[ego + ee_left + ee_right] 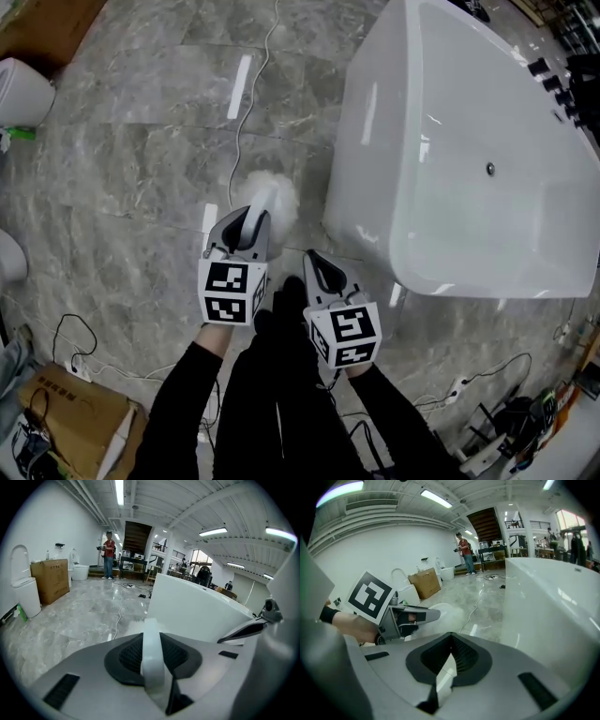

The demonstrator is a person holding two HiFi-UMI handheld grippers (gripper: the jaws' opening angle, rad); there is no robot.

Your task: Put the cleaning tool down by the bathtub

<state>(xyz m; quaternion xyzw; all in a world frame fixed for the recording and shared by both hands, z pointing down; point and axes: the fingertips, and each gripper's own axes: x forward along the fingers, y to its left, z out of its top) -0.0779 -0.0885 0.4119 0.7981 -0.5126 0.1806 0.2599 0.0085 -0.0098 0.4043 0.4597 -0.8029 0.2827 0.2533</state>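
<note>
My left gripper (251, 219) is shut on the white handle (151, 653) of the cleaning tool. Its fluffy white head (265, 195) hangs just above the grey marble floor, a little left of the white bathtub (469, 150). In the left gripper view the handle runs straight out between the jaws toward the tub wall (187, 611). My right gripper (313, 259) sits beside the left one, nearer the tub, jaws together and holding nothing. In the right gripper view the fluffy head (446, 613) shows just beyond the left gripper (426, 616), with the tub (553, 602) on the right.
A thin cable (246, 112) runs across the floor past the tool's head. A toilet (19, 89) stands at far left, a cardboard box (75, 412) at bottom left, a power strip (457, 389) at bottom right. A person (108, 555) stands far off.
</note>
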